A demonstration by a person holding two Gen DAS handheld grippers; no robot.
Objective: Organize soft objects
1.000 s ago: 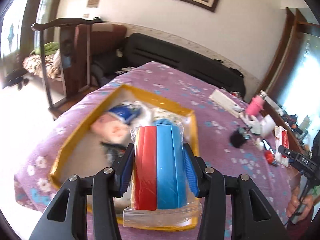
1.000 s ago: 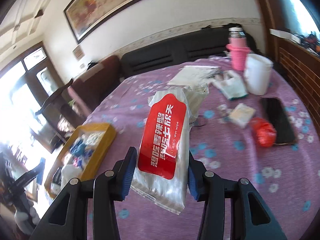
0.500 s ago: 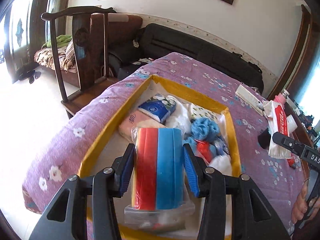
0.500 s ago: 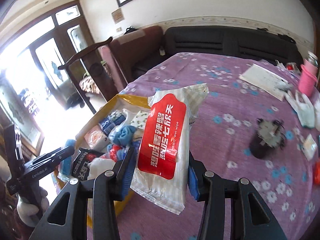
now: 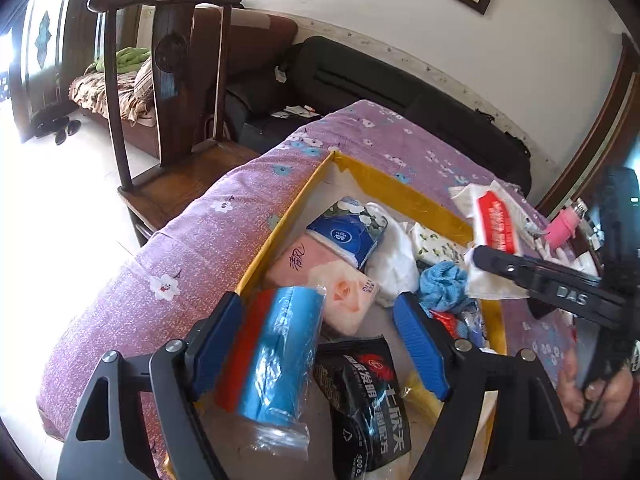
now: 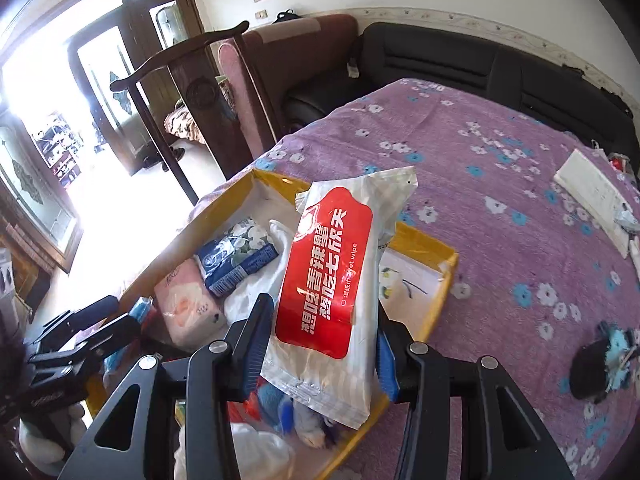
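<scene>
Bagged red-and-blue sponge pack (image 5: 276, 350) is lying inside the yellow tray (image 5: 404, 190), leaning on the left tongs' (image 5: 320, 344) left pad; tongs have just been opening, right pad clear. Right tongs (image 6: 320, 350) are clamping a red-labelled wet wipes pack (image 6: 340, 280) over the tray, on the purple floral counter (image 6: 500, 200).

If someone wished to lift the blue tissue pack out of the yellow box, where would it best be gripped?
Probably across its two long sides, coming from above. The blue tissue pack lies tilted on the pink tissue pack in the yellow box, its top face clear.
</scene>
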